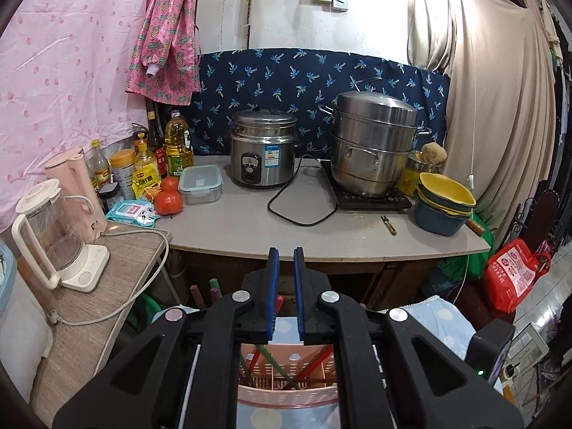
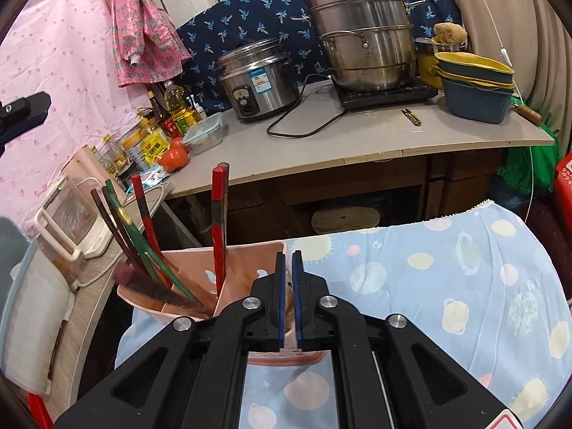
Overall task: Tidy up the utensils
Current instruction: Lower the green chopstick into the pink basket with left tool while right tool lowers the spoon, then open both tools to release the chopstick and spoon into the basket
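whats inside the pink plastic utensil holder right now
The pink plastic utensil holder has dividers. Several chopsticks stand in it: a red one with black bands, another red one, green and dark brown ones leaning left. The right gripper covers its near compartment.

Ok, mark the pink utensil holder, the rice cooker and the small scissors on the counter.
pink utensil holder (image 2: 246, 268): right wrist view, on its inner back wall.
rice cooker (image 1: 262, 155): left wrist view, on its steel body.
small scissors (image 2: 412, 116): right wrist view, on the handle.
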Motion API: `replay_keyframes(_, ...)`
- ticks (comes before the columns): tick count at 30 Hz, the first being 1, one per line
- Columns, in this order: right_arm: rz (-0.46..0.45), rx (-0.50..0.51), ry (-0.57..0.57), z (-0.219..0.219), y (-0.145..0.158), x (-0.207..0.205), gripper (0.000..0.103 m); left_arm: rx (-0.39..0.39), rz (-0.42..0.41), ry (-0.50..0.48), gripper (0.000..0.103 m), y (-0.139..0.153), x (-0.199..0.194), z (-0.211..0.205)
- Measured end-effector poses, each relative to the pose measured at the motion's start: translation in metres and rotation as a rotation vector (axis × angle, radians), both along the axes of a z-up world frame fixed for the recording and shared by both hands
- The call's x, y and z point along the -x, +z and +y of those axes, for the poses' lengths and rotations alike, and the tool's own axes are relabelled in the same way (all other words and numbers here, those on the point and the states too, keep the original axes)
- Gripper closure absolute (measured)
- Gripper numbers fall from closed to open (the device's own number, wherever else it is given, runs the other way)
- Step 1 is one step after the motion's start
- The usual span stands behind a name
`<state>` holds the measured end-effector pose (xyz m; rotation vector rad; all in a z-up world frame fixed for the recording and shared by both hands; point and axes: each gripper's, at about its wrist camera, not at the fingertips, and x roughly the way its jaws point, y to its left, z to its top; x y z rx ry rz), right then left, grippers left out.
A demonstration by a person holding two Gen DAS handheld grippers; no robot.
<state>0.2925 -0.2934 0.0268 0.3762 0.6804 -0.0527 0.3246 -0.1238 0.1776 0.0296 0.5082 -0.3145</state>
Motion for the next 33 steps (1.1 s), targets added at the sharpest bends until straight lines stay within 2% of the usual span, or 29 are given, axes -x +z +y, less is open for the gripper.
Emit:
replay_keyframes(1,-0.003,-0.005,-0.005,-0.001,0.000,0.001,0.085,-0.006,0.000,0.007,0.083,-0.002,0.000,0.000)
replay_keyframes(2,-0.007,-0.010,-0.010,-0.001,-0.001,0.003,0.081,-0.009,-0.003,0.015,0.071,-0.004,0.001,0.000)
replay_keyframes(3,-0.011,-0.013,-0.016,-0.001,-0.001,0.005,0.075,-0.013,-0.008,0.024,0.065,-0.005,0.002,0.001)
replay_keyframes(11,-0.023,0.007,-0.007,0.005,0.005,0.017,0.071,-0.033,0.014,0.028,0.064,-0.019,0.010,0.003)
replay_keyframes(16,-0.040,0.013,-0.004,0.010,0.014,0.031,0.069,-0.047,0.019,0.034,0.059,-0.024,0.020,0.006)
replay_keyframes(21,-0.047,0.030,-0.013,0.016,0.023,0.051,0.059,-0.055,0.034,0.045,0.058,-0.033,0.033,0.015)
replay_keyframes(24,-0.039,0.051,-0.023,0.021,0.027,0.063,0.057,-0.076,0.043,0.061,0.053,-0.043,0.041,0.020)
replay_keyframes(33,-0.006,0.114,-0.038,0.036,0.029,0.094,0.052,-0.108,0.113,0.090,0.048,-0.077,0.060,0.039)
